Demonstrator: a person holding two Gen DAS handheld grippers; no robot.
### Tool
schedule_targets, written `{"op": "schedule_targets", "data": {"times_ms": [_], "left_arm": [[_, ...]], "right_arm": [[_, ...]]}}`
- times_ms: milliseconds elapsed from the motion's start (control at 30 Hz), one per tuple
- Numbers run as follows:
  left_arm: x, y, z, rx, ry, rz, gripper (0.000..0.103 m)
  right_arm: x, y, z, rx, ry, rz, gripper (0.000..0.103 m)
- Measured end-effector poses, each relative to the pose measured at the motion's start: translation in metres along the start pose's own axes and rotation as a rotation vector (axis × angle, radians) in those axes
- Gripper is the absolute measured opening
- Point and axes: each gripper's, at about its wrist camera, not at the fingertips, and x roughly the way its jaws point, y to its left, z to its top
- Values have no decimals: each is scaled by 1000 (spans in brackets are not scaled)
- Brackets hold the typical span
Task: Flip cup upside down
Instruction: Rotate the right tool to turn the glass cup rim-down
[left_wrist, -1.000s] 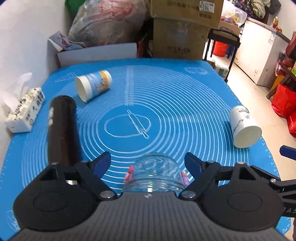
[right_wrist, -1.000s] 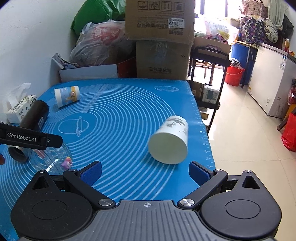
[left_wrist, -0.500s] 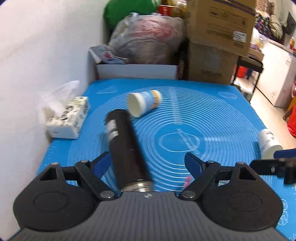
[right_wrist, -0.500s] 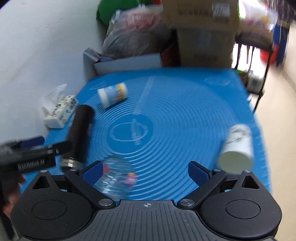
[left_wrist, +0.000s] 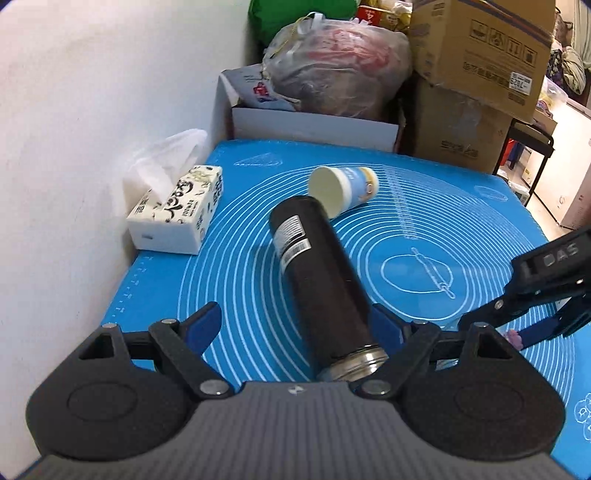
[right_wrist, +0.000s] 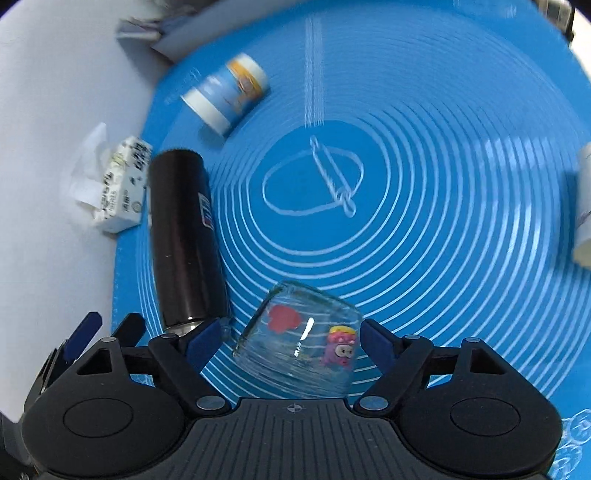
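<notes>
With both claws wide open and empty, right gripper (right_wrist: 291, 341) should close squarely across the sideways glass cup (right_wrist: 299, 343) while left gripper (left_wrist: 295, 328) straddles the black flask (left_wrist: 321, 280).

The letters "DAS" stand in pale print on the black body of the right hand-held gripper (left_wrist: 546, 280), right of the black flask (left_wrist: 325, 280). On that flask a white barcode label (left_wrist: 293, 238) shows, its print too small to read; the tissue box's (left_wrist: 177, 212) characters are likewise unreadable.
</notes>
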Motion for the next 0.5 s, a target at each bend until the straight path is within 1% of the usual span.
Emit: {"op": "schedule_targets", "data": {"times_ms": [67, 100, 167, 233, 267, 400, 500], "left_arm": [[2, 5, -1, -5, 2, -2, 86], [3, 8, -1, -6, 3, -2, 86], [5, 11, -2, -7, 6, -2, 86], [6, 13, -2, -9, 8, -4, 86], [7, 13, -2, -10, 9, -6, 86], [6, 10, -3, -1, 10, -17, 86], [5, 9, -4, 3, 10, -19, 86]], "right_arm": [[8, 1, 2, 10, 21, -29, 84], [12, 1, 3, 18, 28, -30, 83], [16, -2, 2, 41, 38, -14, 83], [18, -5, 2, 62, 48, -1, 79], [18, -6, 3, 67, 50, -6, 79], [27, -9, 8, 103, 79, 24, 79], [29, -8, 8, 98, 71, 27, 79]]}}
